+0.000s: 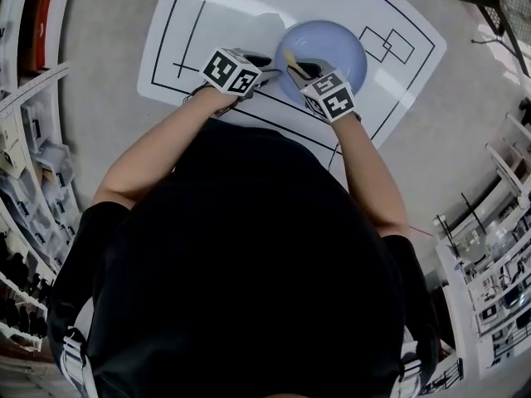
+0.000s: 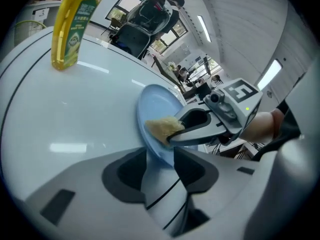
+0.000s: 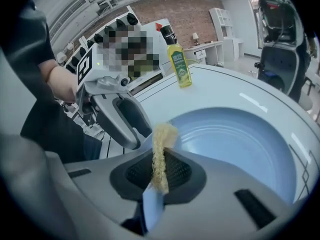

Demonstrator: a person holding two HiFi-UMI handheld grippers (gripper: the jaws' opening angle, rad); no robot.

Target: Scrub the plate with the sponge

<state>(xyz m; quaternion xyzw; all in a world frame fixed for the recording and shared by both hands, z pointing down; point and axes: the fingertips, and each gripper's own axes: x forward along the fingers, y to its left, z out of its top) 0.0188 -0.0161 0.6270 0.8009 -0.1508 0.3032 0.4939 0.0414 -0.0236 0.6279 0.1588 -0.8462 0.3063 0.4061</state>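
One blue plate (image 1: 336, 44) lies flat on the counter (image 1: 104, 73), right of middle. One yellow sponge (image 3: 164, 134), clamped in the right tool (image 3: 159, 159), sits at its near rim. The left tool (image 2: 160, 166) gapes apart by the plate's left rim. One soap bottle (image 2: 72, 29) stands at the far side.

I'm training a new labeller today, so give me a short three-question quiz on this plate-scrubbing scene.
1. True or false: the right gripper holds the sponge.
2. Fill in: the fingers of the left gripper are ____.
3. The yellow bottle stands: A) on the table beyond the plate; B) on the plate; C) between the left gripper's fingers.
Key: 1 true; 2 open; 3 A.
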